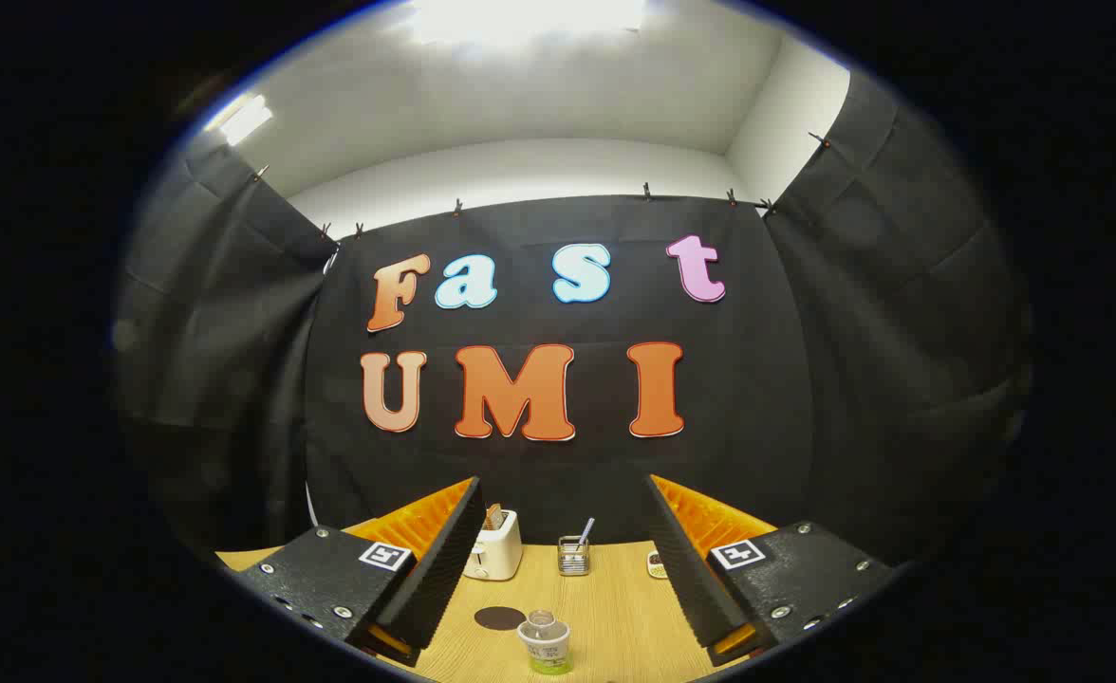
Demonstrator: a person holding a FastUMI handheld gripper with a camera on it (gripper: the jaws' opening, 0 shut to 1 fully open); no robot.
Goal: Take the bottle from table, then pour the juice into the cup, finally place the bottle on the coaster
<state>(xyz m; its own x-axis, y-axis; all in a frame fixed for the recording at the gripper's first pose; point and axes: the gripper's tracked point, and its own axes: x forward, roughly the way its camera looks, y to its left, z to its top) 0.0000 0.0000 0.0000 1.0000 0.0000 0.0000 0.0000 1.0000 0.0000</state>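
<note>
Seen from the gripper (558,569), looking forward over a light wooden table (615,607) toward the booth's black cloth wall. Fingers spread wide and released, holding nothing, with a broad gap between them.

In that gap, just ahead and low down, stands a small bottle (546,643), upright, with a clear cap end, pale label and green base; apparently the juice bottle, untouched by either finger. Just beside it on the table, toward the left finger, lies a dark round coaster (500,618), bare, apart from the bottle.

Farther back near the wall: a white toaster (495,548) with toast in its slot, just beyond the left finger; a small wire holder (573,555) with a utensil standing in it; a small pale object (657,565) partly hidden by the right finger, too small to identify. No cup recognisable for certain.

Judged progress: at the very start. Bottle not yet gripped, nothing poured, coaster unoccupied. All three steps left.

Label on the bottle present but too small to read. No legible brand anywhere on the table items.
</note>
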